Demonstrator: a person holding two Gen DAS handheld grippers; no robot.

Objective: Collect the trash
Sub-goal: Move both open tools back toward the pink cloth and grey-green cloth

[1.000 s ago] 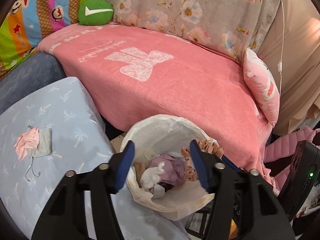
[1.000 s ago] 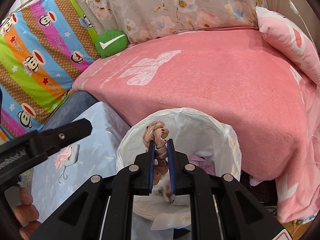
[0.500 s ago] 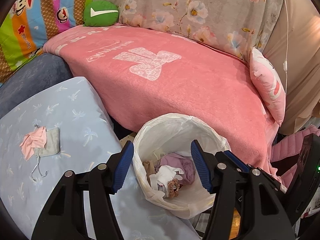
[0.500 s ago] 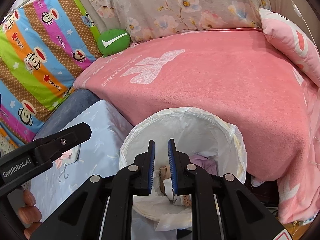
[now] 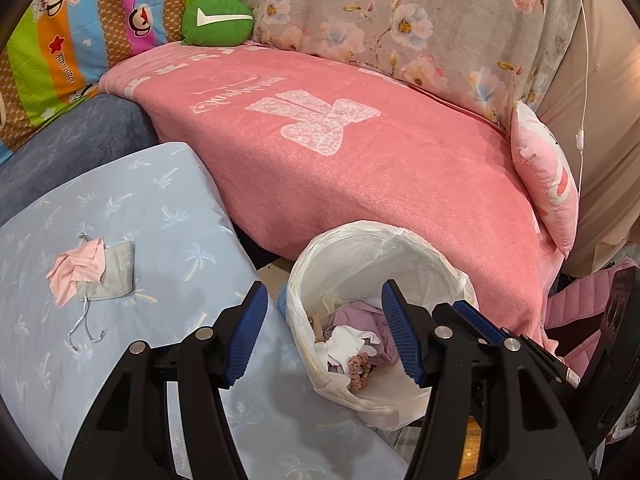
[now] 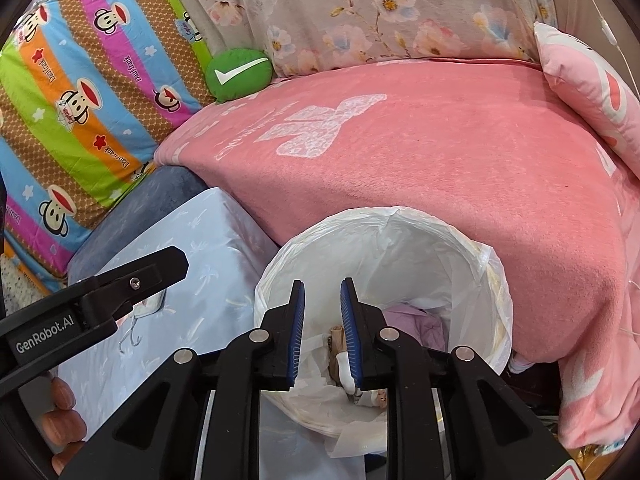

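Note:
A trash bin lined with a white bag [image 5: 352,248] [image 6: 472,264] stands between the pink sofa and a light blue cushion. Inside lie a brown scrunchie [image 5: 359,368], white paper [image 5: 344,340] and purple cloth [image 5: 374,320]. My left gripper [image 5: 324,332] is open and empty above the bin's near left rim. My right gripper [image 6: 322,332] is open by a narrow gap and empty over the bin. A pink cloth [image 5: 76,270] on a grey pouch [image 5: 114,272] lies on the blue cushion.
The light blue cushion [image 5: 120,208] fills the left. The pink-blanketed sofa [image 5: 360,168] lies behind the bin, with a green round cushion [image 5: 218,20], a pink pillow [image 5: 548,176] and a striped monkey-print quilt [image 6: 80,92]. A black device [image 5: 616,320] stands at the right.
My right gripper opened and let the brown scrunchie fall into the bin, then opened a little wider. My left gripper view shifted left, toward the blue cushion.

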